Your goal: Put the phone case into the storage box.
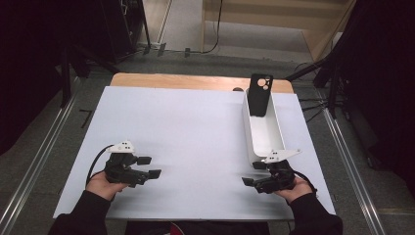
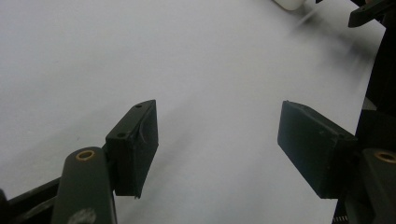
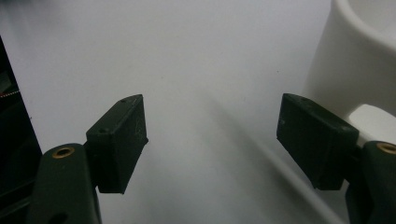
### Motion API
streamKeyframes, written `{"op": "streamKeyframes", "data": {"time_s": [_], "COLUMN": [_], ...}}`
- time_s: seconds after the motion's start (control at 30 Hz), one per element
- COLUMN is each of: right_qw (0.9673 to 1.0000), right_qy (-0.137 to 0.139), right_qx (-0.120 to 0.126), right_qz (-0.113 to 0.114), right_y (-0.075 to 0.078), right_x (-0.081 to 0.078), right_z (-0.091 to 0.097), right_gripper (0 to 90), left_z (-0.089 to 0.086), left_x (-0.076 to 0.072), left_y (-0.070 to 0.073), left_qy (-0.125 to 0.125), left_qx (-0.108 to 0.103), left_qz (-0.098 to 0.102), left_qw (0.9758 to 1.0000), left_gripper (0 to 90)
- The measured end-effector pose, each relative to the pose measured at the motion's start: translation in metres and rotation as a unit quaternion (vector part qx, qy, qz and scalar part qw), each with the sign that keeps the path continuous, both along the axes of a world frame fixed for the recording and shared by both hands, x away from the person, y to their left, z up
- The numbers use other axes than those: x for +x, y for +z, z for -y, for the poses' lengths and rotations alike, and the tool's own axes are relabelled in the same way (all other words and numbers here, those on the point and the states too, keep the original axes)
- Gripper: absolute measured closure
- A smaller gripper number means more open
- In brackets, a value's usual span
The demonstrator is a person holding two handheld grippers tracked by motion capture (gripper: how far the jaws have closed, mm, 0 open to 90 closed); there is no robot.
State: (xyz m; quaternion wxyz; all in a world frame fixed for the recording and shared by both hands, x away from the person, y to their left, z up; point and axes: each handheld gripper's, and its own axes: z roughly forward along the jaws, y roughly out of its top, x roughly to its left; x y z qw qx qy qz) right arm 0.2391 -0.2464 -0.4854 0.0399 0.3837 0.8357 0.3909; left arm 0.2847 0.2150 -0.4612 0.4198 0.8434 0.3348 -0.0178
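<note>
Near the white bin (image 1: pixel 263 134), right gripper (image 1: pixel 254 175) gapes, seemingly empty.

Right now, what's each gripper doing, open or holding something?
Left gripper: open, nothing between its jaws.
Right gripper: open, holding nothing, beside the white tray.

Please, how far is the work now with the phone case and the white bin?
Looks done: the black phone case stands leaning in the far end of the white bin. In hand: nothing; the left gripper and right gripper are open over the white table. Left: probably nothing, or the case's removal.
</note>
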Motion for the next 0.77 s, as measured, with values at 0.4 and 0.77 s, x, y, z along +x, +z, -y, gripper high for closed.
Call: {"op": "streamKeyframes", "data": {"time_s": [0.4, 0.77], "right_qw": [1.0, 0.9999], "right_qy": [-0.001, -0.001], "right_qx": [-0.004, -0.007], "right_qz": [-0.002, -0.008], "right_y": [-0.0008, -0.0018], "right_x": [0.0009, 0.0015], "right_z": [0.0012, 0.0004], "right_gripper": [22.6, 21.4], "left_z": [0.0007, 0.0003], "left_x": [0.0001, 0.0002], "left_y": [-0.0003, -0.0001], "left_qy": [0.0, 0.0], "left_qx": [0.0, 0.001], "left_qz": [0.001, 0.001], "left_qw": [1.0, 1.0], "left_gripper": [28.5, 28.5]}}
